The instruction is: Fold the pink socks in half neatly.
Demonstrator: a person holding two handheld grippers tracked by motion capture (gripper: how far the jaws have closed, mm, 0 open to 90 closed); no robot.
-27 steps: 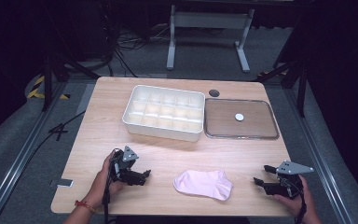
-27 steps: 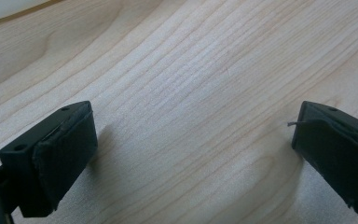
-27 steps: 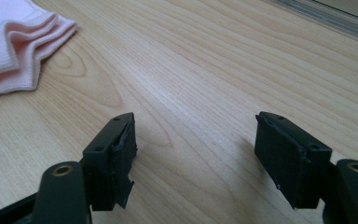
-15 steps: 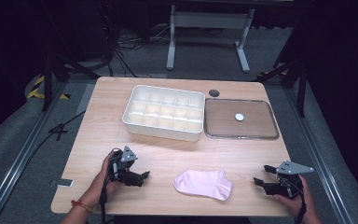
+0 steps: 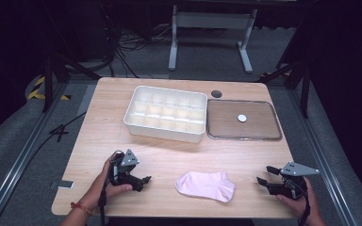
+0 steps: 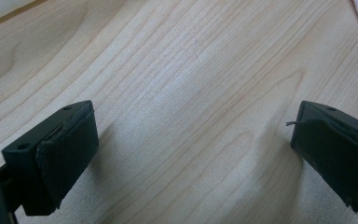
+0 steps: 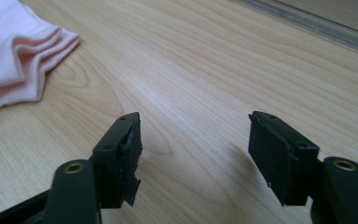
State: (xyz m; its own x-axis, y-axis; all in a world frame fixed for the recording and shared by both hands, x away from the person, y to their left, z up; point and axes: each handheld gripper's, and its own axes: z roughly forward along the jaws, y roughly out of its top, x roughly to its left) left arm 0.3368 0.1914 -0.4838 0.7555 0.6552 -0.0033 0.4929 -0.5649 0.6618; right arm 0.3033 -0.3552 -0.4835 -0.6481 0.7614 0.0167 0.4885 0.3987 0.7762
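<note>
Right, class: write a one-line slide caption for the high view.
Two open claws, left and right, rest either side of a pink sock on the table.

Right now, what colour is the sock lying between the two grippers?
The sock is pale pink, seen best in the high view.

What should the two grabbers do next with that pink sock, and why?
Probably the left gripper should slide toward the flat pink fabric sock and pinch its near edge. Both grippers rest on the light wooden table with fingers open and empty, and the sock lies untouched between them; the right gripper is also close.
</note>
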